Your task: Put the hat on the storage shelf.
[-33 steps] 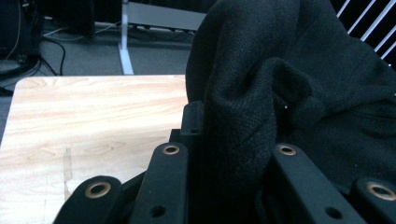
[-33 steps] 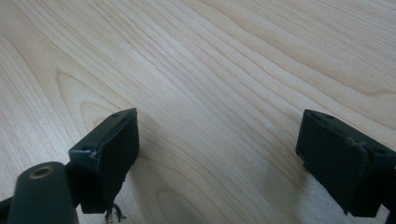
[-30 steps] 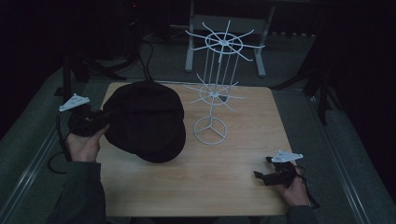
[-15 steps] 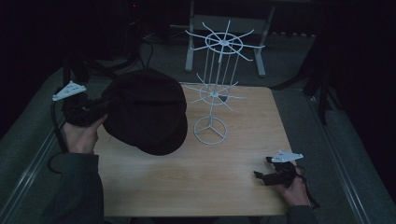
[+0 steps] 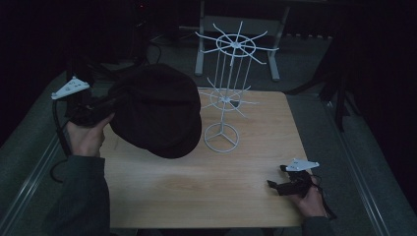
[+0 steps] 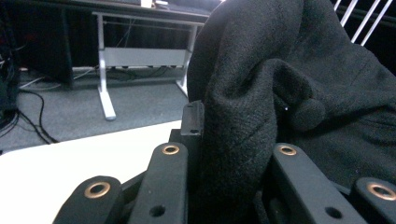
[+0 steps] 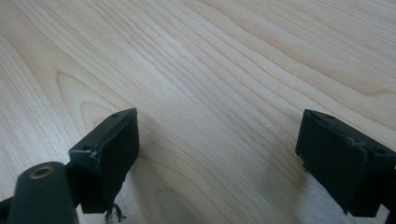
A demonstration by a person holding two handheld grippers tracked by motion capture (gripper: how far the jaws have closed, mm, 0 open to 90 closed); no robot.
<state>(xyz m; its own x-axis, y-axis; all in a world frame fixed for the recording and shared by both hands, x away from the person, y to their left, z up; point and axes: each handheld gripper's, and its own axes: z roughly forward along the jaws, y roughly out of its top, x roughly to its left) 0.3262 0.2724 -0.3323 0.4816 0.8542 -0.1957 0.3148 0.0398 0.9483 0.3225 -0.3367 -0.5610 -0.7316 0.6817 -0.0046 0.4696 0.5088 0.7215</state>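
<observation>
Black hat — in left gripper

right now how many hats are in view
1. A black hat is held up over the table's left side, clamped in the left tongs, beside the white wire rack. None hang on the rack; the dark surroundings could hide others.

Left gripper held up off the table at the left edge, jaws clamped tight. Right gripper rests low near the right corner, jaws wide apart.
</observation>
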